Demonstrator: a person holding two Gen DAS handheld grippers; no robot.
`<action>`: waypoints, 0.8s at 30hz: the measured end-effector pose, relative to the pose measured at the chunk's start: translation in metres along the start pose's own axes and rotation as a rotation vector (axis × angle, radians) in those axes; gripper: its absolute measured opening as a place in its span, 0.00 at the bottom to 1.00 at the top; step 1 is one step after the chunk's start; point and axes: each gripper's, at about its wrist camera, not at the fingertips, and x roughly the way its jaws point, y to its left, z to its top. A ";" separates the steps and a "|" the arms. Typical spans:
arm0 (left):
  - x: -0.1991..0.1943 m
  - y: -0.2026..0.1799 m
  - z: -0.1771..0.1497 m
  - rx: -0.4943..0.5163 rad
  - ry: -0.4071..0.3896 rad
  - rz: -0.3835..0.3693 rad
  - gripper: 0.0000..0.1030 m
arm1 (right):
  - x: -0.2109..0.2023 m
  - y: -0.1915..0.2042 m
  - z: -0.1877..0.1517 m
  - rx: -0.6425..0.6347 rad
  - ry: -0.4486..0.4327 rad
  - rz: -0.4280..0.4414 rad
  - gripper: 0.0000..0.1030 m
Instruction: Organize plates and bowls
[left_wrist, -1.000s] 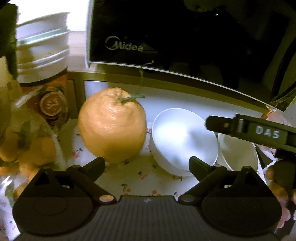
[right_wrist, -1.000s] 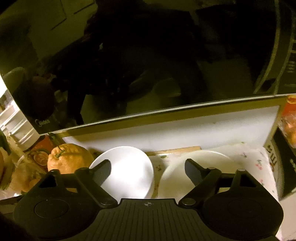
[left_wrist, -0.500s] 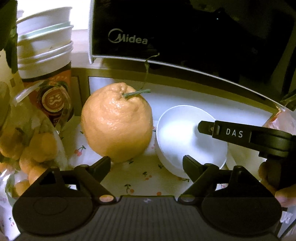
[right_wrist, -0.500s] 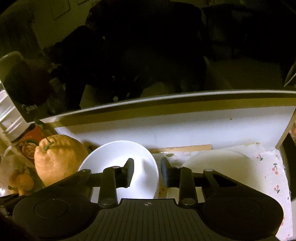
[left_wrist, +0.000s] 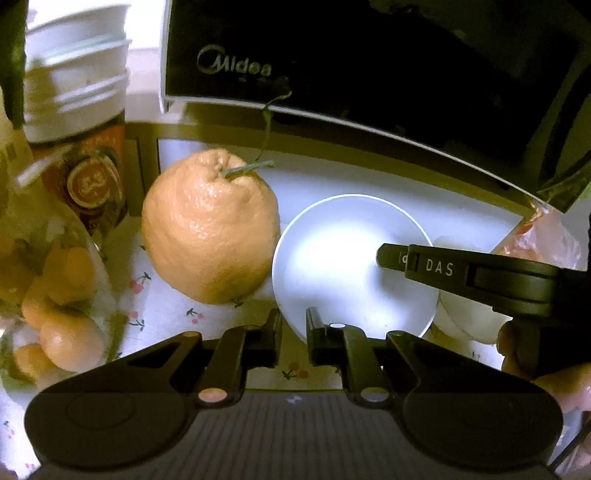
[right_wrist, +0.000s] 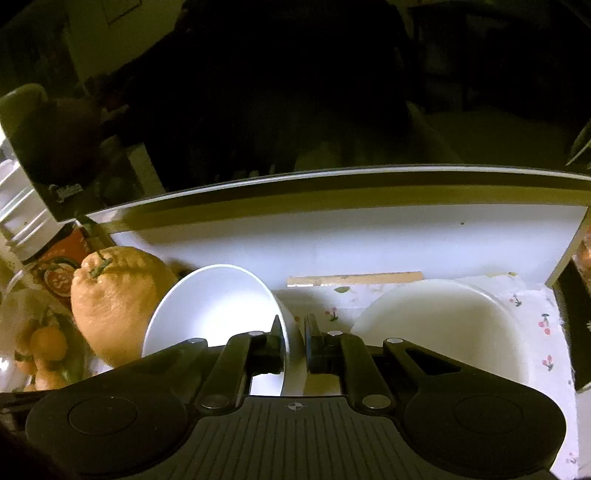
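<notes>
Gripping opposite edges of one white bowl (left_wrist: 343, 258) beside the big citrus fruit (left_wrist: 210, 229) on the cherry-print cloth (left_wrist: 166, 317), left gripper (left_wrist: 293, 325) clamped on its near rim, right gripper (right_wrist: 294, 332) clamped on its right rim.

My left gripper (left_wrist: 293, 332) is matte black, ribbed along its base, with round silver pivot pins on the angled linkage arms. My right gripper (right_wrist: 294, 341) matches it, and white "DAS" lettering runs along its finger (left_wrist: 436, 266).
</notes>
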 end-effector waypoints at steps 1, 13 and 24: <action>-0.003 0.000 0.000 0.002 -0.003 -0.003 0.12 | -0.003 0.000 0.000 0.005 0.005 0.002 0.09; -0.049 0.020 -0.015 0.031 -0.009 -0.010 0.11 | -0.039 0.019 -0.021 0.045 0.122 0.004 0.09; -0.081 0.037 -0.042 0.060 0.019 -0.011 0.11 | -0.062 0.047 -0.054 0.108 0.225 0.007 0.10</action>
